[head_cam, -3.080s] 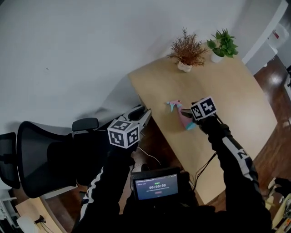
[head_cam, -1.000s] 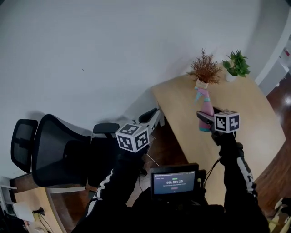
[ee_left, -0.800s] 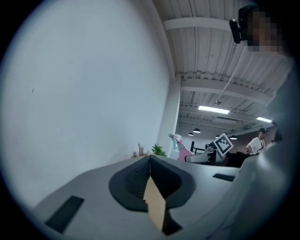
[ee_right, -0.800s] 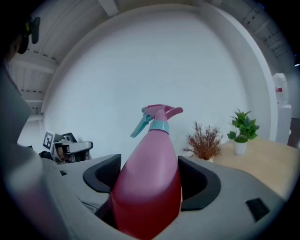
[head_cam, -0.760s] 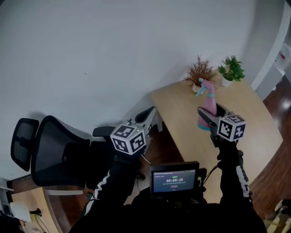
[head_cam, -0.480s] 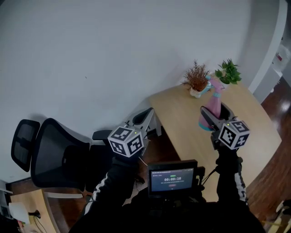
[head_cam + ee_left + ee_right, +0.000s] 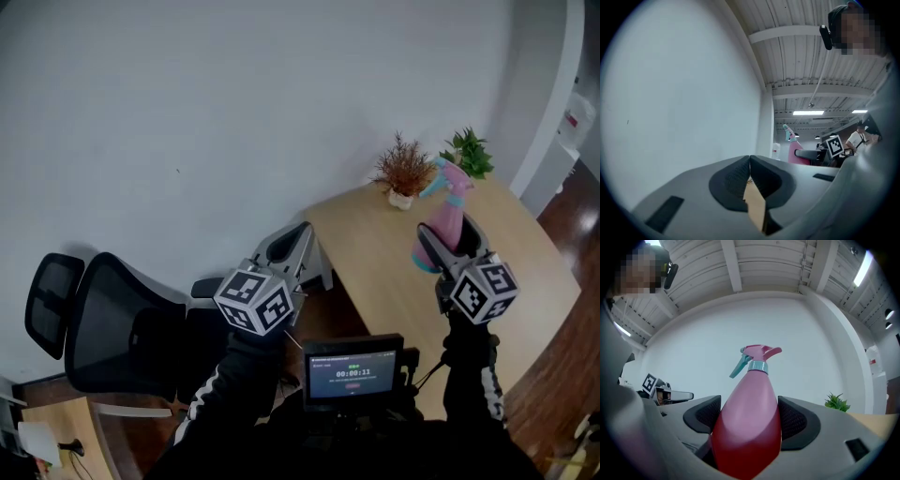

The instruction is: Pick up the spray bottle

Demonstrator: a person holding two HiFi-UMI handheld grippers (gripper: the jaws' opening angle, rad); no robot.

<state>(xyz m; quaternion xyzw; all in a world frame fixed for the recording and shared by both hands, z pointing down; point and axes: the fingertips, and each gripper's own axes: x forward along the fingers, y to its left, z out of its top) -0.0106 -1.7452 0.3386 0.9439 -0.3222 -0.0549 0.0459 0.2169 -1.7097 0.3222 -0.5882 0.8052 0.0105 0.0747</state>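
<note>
**Trainee:** Where does the spray bottle [image 7: 749, 413] lie relative to the tools?

**Instructor:** It stands between the jaws of the right gripper [image 7: 447, 249], on the right of the scene. It is held up in the air above the table [image 7: 375, 239], in front of the dried plant [image 7: 401, 171] and the green plant [image 7: 466, 150] at the far end. Its long axis is upright, base down in the jaws, pink head on top, teal nozzle pointing left.

**Trainee:** What is the state of that gripper?

**Instructor:** The pads press on the lower body from both sides, so it is clamped on the bottle.

**Trainee:** And the other hand?

**Instructor:** The left gripper [image 7: 750, 164] sits well apart, left of the table edge, jaws pressed together with nothing in them. It takes no part in the hold. By this reading, the pick-up is essentially done; any further move depends on the right grip keeping the bottle upright
</note>
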